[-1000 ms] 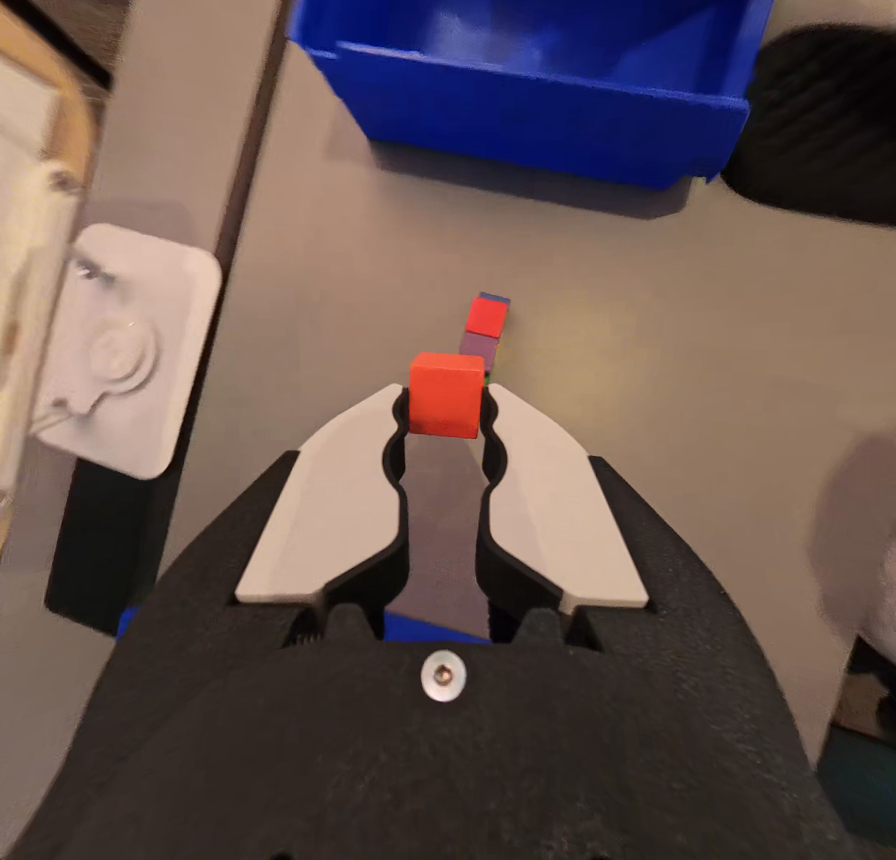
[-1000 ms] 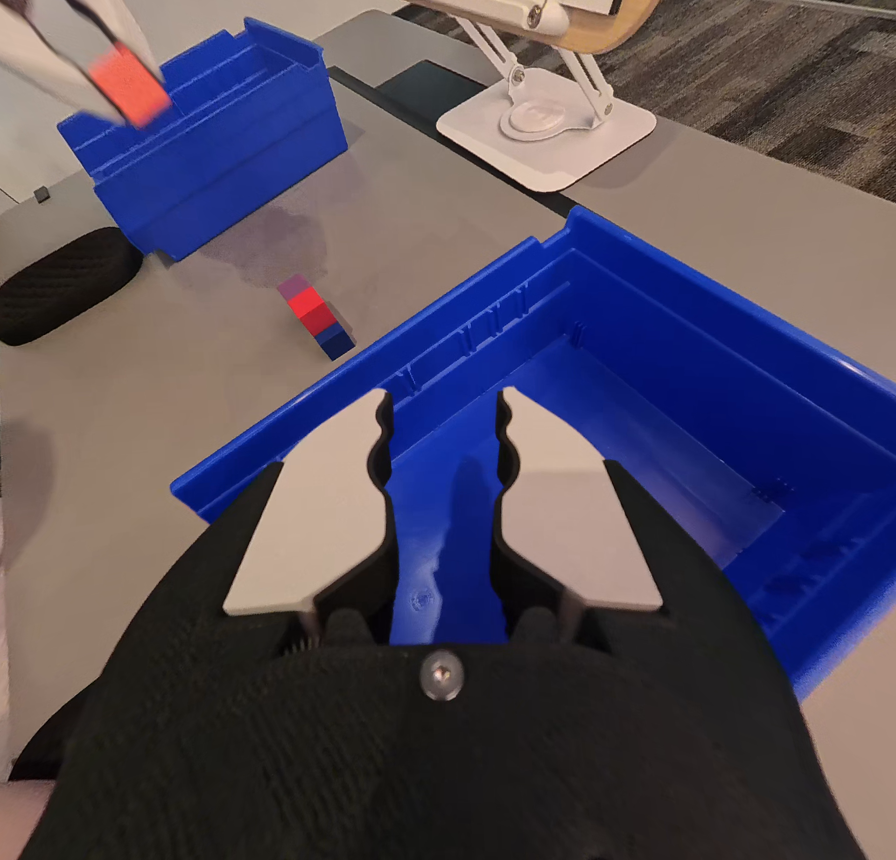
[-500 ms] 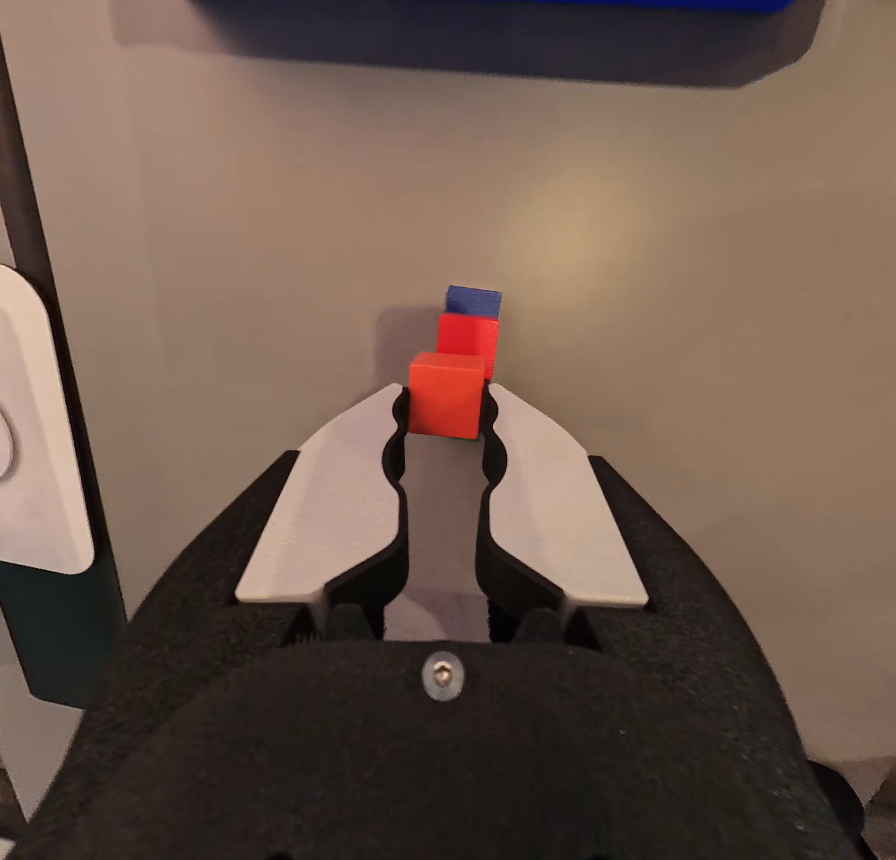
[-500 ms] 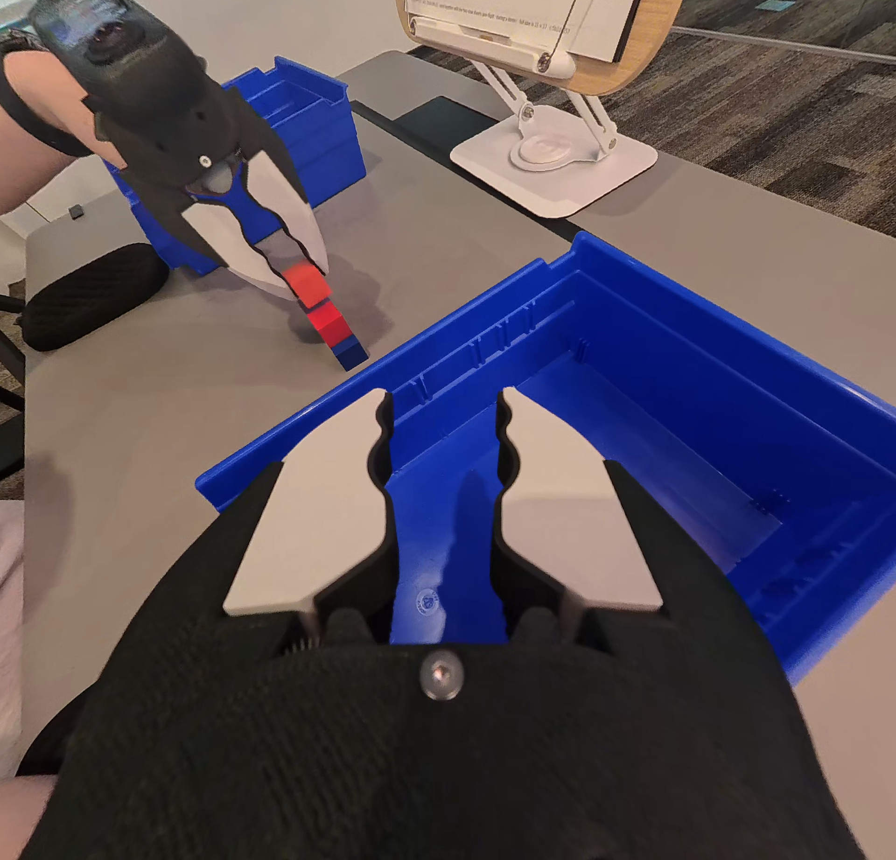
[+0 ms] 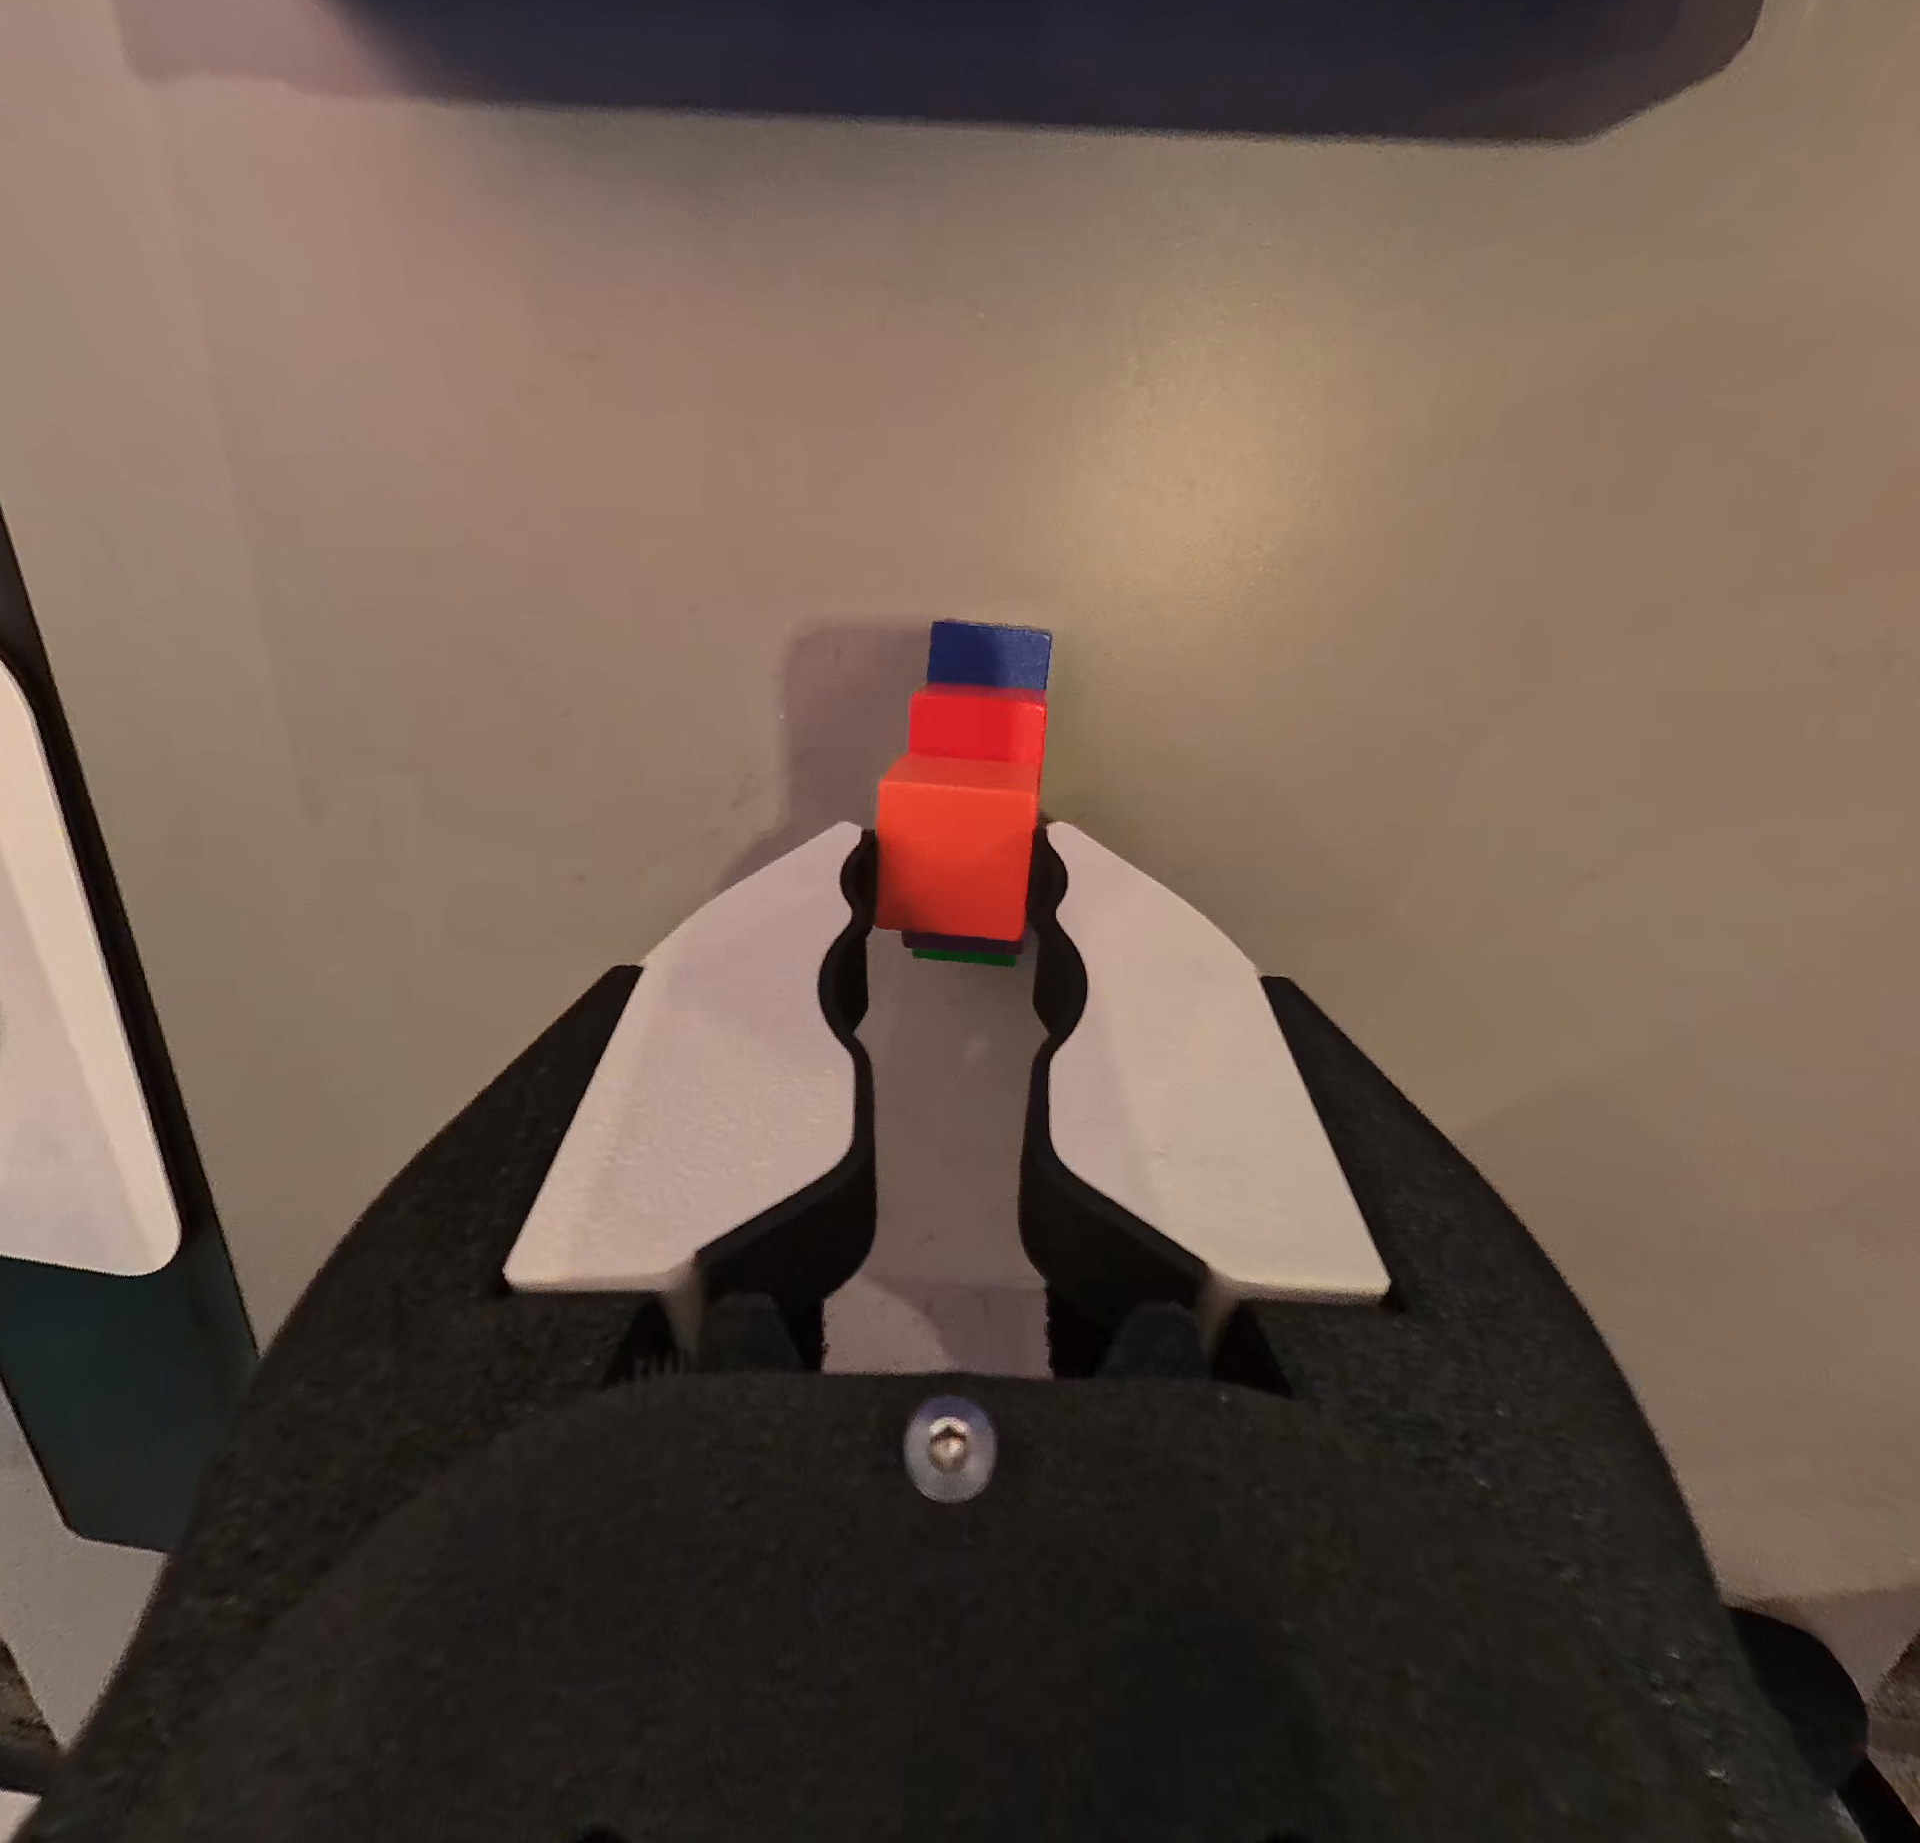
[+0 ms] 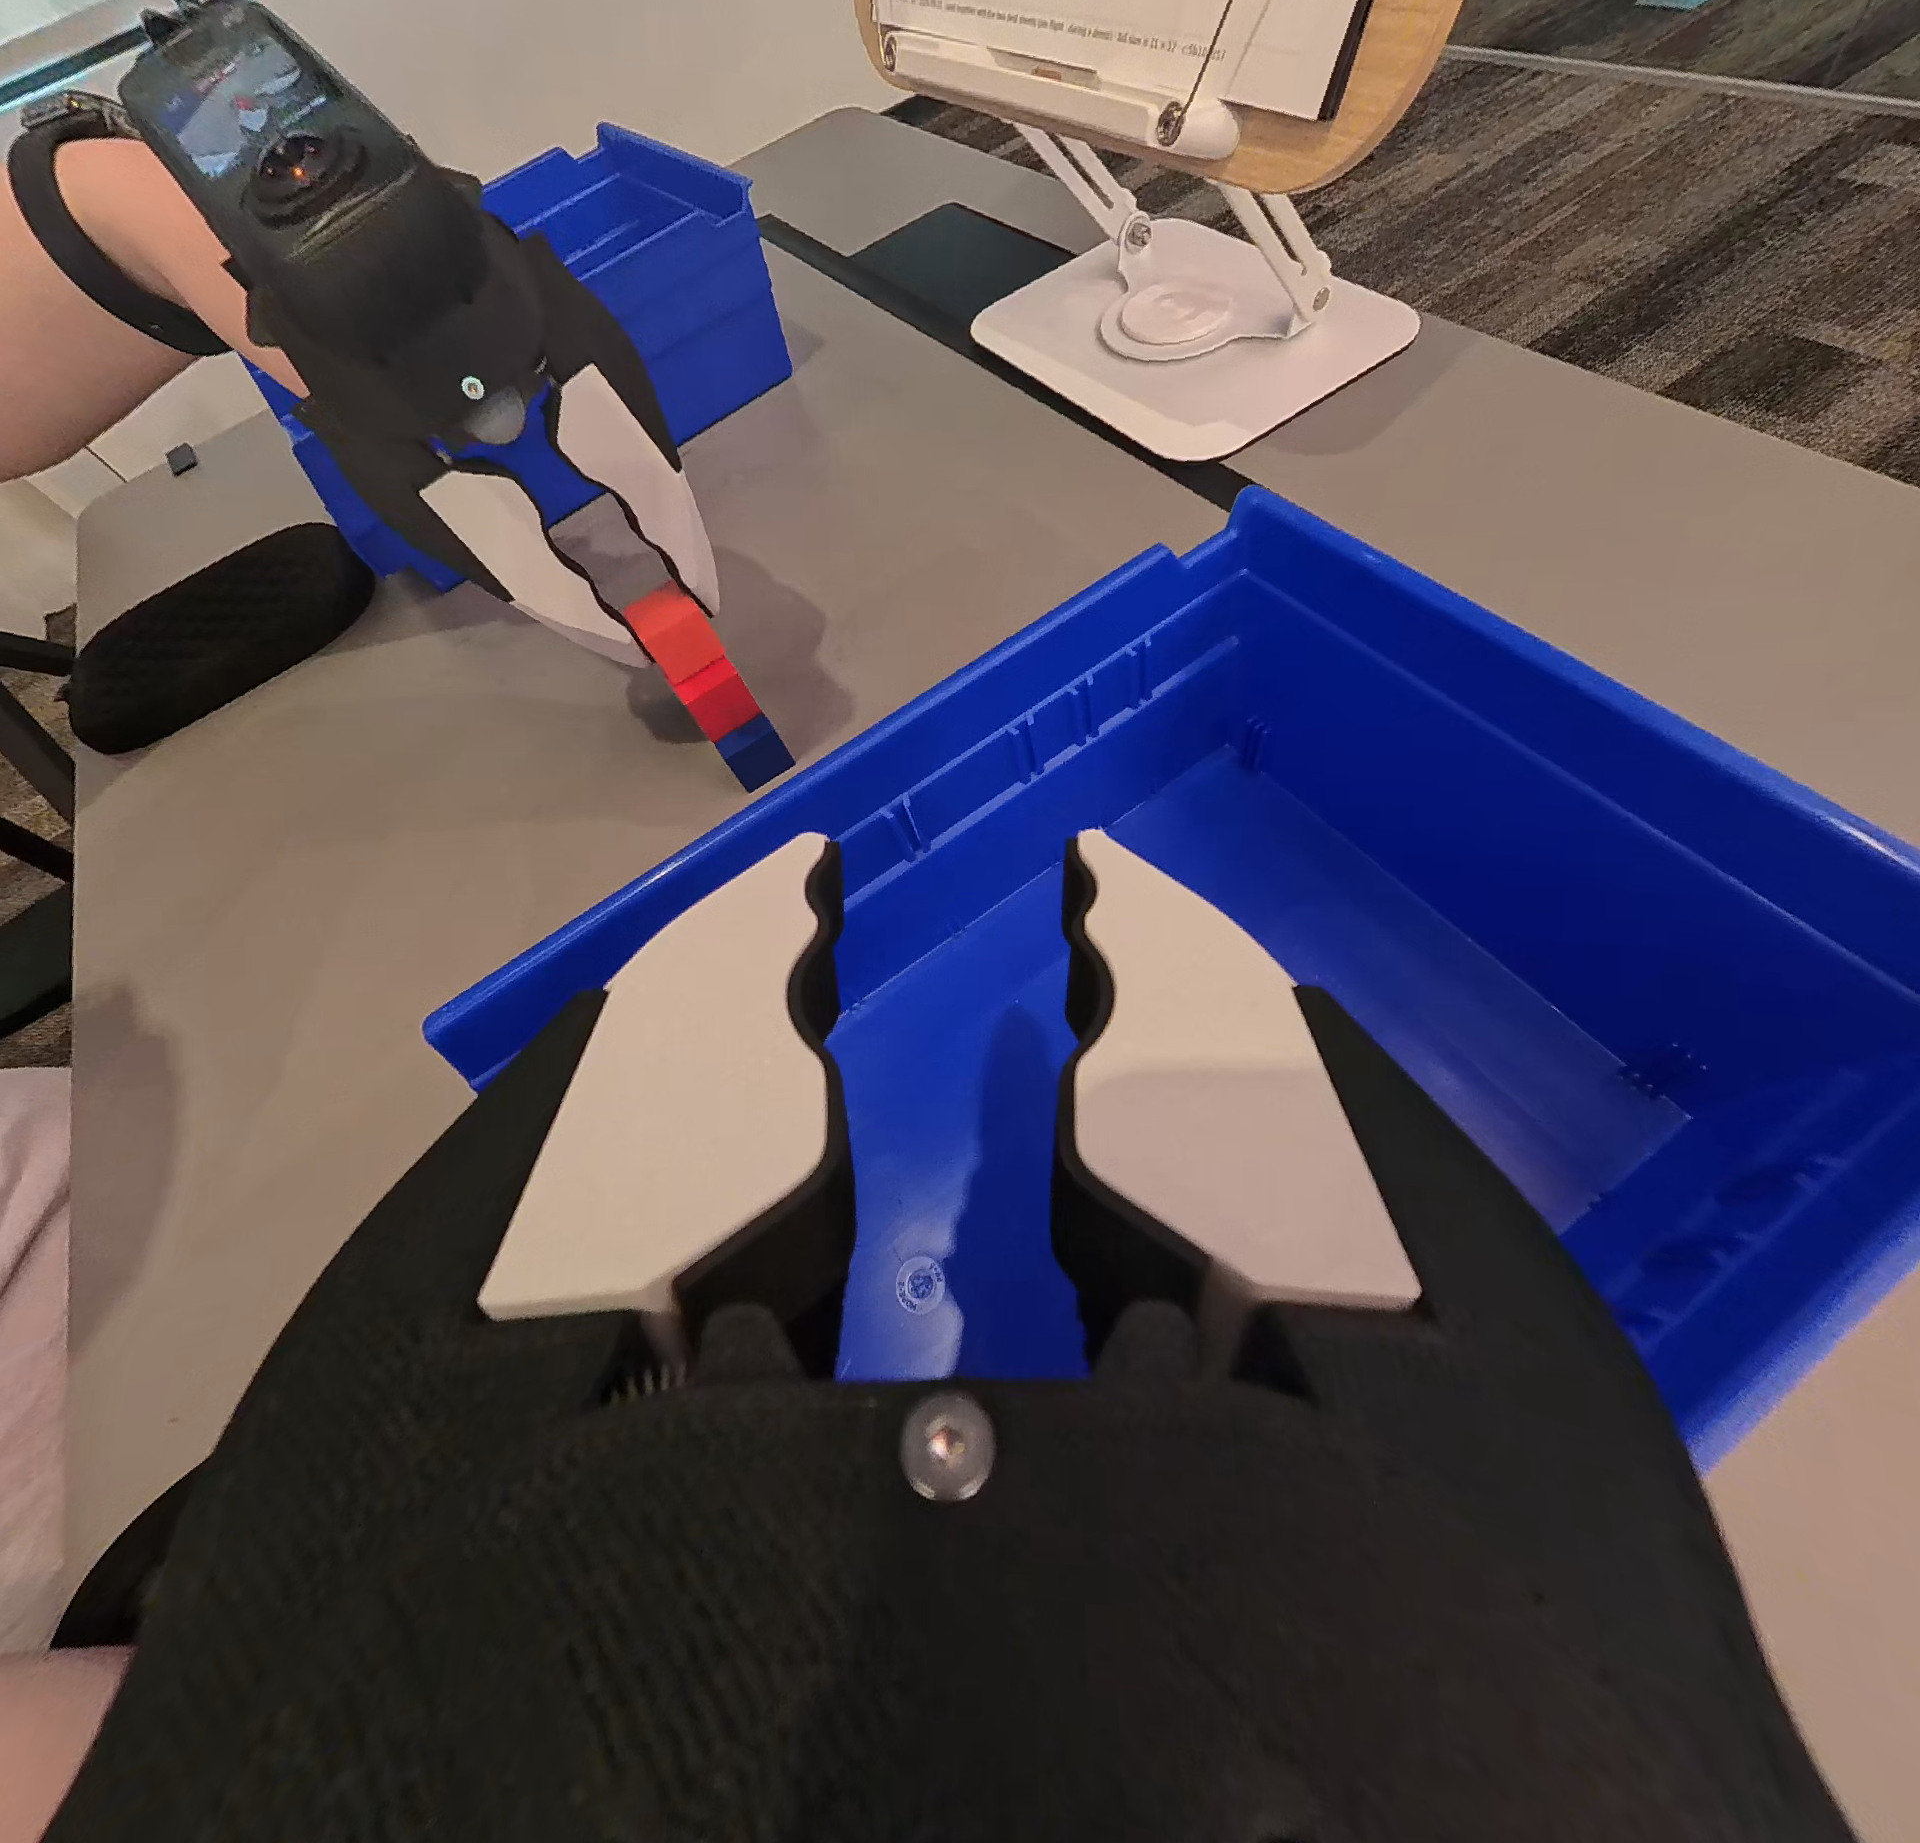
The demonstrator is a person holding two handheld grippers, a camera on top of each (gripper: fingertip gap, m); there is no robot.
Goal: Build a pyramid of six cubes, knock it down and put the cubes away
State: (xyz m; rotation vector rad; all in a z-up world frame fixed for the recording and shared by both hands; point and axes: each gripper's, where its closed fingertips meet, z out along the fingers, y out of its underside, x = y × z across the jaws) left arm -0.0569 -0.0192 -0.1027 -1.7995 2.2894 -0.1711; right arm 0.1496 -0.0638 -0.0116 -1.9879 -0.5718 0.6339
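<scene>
Orange cube (image 5: 956,858) pinched in my left hand-held gripper (image 5: 954,884), low over the row of cubes on the surface (image 5: 1351,546).

Placing it well means, I think, settling it squarely over the seam below before I ease the fingers apart, so the red cube (image 5: 977,721) and blue cube (image 5: 989,653) behind are not nudged. My right hand-held gripper (image 6: 948,894) hangs empty, jaws parted, over the near blue bin (image 6: 1455,858). Under the orange cube only slivers of purple and green show, so whether it already rests on them is hard to tell.
</scene>
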